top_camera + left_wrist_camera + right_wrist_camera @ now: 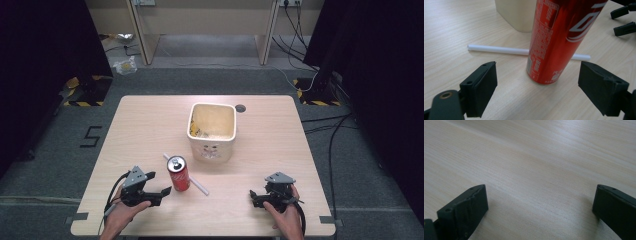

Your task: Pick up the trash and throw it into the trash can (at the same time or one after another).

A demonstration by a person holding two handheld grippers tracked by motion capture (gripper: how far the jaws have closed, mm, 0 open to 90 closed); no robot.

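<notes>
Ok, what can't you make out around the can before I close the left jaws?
- Can: top cut off by the upper edge in the left gripper view.
- Straw: middle hidden behind the can in that view.
- Bin: contents too small to identify in the high view.
- Can's print: blurred, unreadable.

A black number "5" (92, 136) is marked on the grey floor at the left of the high view. The red aluminium drink can's (557, 37) white print is too small and cropped to read.
</notes>
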